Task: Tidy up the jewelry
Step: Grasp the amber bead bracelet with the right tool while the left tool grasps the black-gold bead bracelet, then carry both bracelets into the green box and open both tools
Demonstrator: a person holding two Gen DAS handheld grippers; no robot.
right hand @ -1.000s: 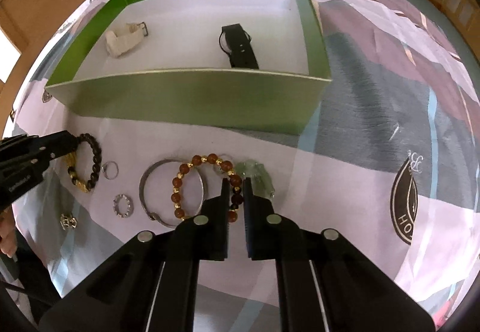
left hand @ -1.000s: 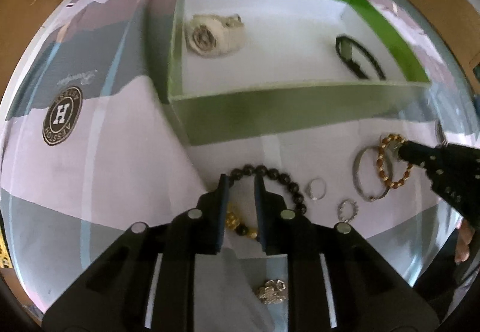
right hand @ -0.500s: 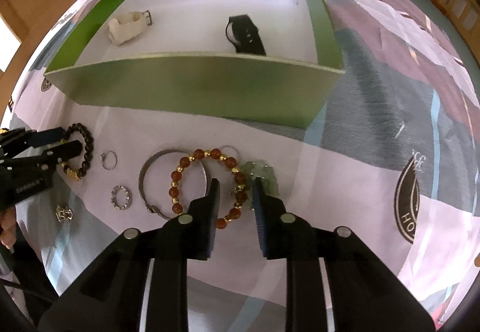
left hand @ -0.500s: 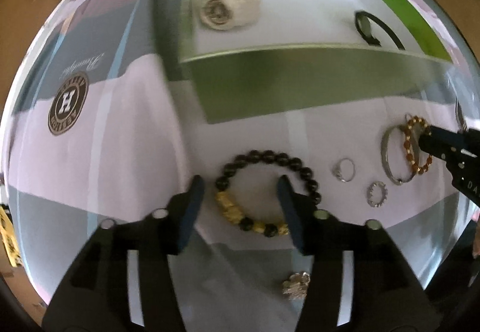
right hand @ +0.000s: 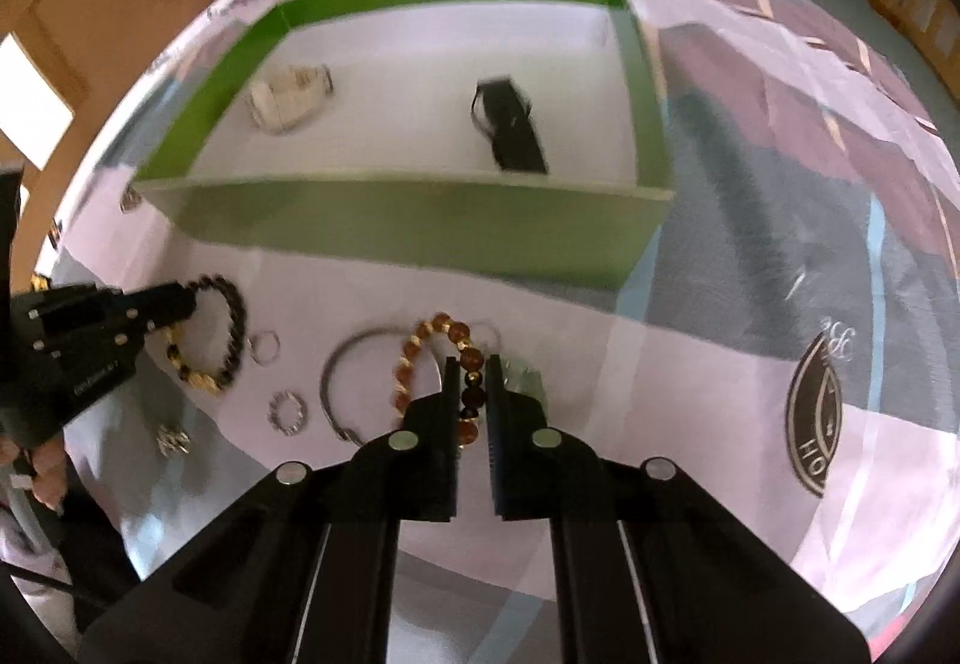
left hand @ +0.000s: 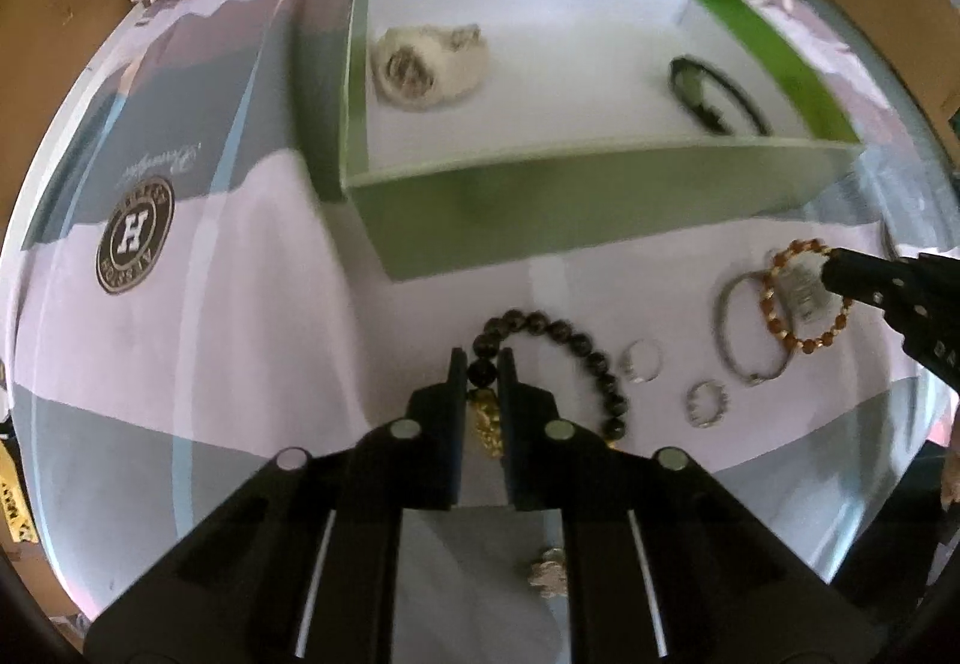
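The black bead bracelet [left hand: 558,340] is pinched at its gold charm end by the nearly shut left gripper [left hand: 483,364], its loop stretched toward 2 o'clock on the bedspread [left hand: 240,304]. The amber bead bracelet [right hand: 447,364] is clamped by the narrowed right gripper [right hand: 471,370], its long axis running toward 11 o'clock, just below the green box [right hand: 420,226], in which 2 watches are seen.

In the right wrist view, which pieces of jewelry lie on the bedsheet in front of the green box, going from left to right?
Black bead bracelet held by the left gripper → small ring → sparkly ring → silver bangle → amber bead bracelet held by the right gripper → pale green piece.
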